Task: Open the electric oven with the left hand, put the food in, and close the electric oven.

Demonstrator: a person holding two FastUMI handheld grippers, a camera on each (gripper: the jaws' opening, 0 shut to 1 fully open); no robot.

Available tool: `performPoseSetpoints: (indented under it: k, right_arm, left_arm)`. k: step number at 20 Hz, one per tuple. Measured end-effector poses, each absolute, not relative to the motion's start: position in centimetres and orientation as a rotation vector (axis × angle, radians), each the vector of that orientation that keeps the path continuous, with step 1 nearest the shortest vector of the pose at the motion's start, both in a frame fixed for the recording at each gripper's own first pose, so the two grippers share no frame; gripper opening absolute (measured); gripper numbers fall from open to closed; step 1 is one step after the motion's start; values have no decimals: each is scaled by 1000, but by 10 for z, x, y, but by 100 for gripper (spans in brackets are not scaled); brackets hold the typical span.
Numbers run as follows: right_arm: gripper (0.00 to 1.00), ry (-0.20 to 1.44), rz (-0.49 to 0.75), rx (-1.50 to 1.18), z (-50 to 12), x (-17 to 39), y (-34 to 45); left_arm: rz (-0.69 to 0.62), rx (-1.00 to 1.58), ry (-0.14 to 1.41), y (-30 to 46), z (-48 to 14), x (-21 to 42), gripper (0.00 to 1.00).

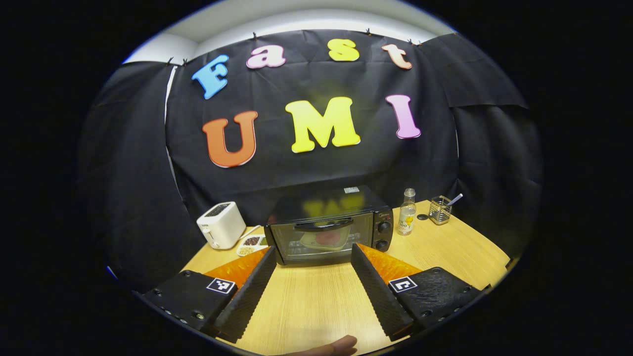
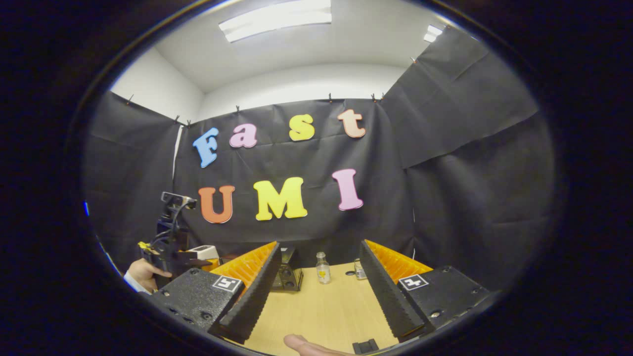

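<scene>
Taking the electric oven [image 1: 330, 231] as the landmark, in the left gripper view a white toaster [image 1: 221, 225] stands to its left. A small white dish [image 1: 251, 243] of dark and pale bits lies between the toaster and the oven's lower left corner. To the right of the oven stands a clear bottle [image 1: 407, 212] with a yellow label, just beside the knob side. Past the bottle a dark round cap [image 1: 422, 216] lies flat. Farther right is a wire mesh holder [image 1: 439, 210] with a utensil handle sticking out. All rest on the wooden table [image 1: 316, 306].

Nothing lies on the table between the left gripper [image 1: 313, 262] and the oven door. Its jaws are spread wide with nothing between them, and the finger ends frame the door's lower corners. A fingertip [image 1: 341, 346] shows at the bottom edge.

The oven is black, with two knobs down its right side. Its glass door is closed under a dark handle. Something reddish on a pale plate shows through the glass.

In the right gripper view the right gripper [image 2: 319, 262] is also spread apart and empty. The oven [image 2: 288, 271] sits at the far edge of the table, partly hidden behind the left finger. The bottle [image 2: 323, 268] is to its right. To the oven's left a hand [image 2: 143, 274] holds the other gripper.
</scene>
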State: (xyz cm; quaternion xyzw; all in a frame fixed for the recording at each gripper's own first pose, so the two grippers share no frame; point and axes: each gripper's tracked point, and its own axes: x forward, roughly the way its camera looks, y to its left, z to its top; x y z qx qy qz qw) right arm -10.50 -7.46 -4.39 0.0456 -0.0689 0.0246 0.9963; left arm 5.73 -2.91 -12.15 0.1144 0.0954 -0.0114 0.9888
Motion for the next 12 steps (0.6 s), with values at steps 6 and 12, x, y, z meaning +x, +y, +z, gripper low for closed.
performPoseSetpoints:
  k: [6,12]
  right_arm:
    - [96,-133,113,57,-54,-101,-50]
    - [96,-153,145,26,-50,-111,-24]
  left_arm:
    - [-85,224,7,-52,-78,-37,92]
    - [-66,138,-90,-53,-67,-100,93]
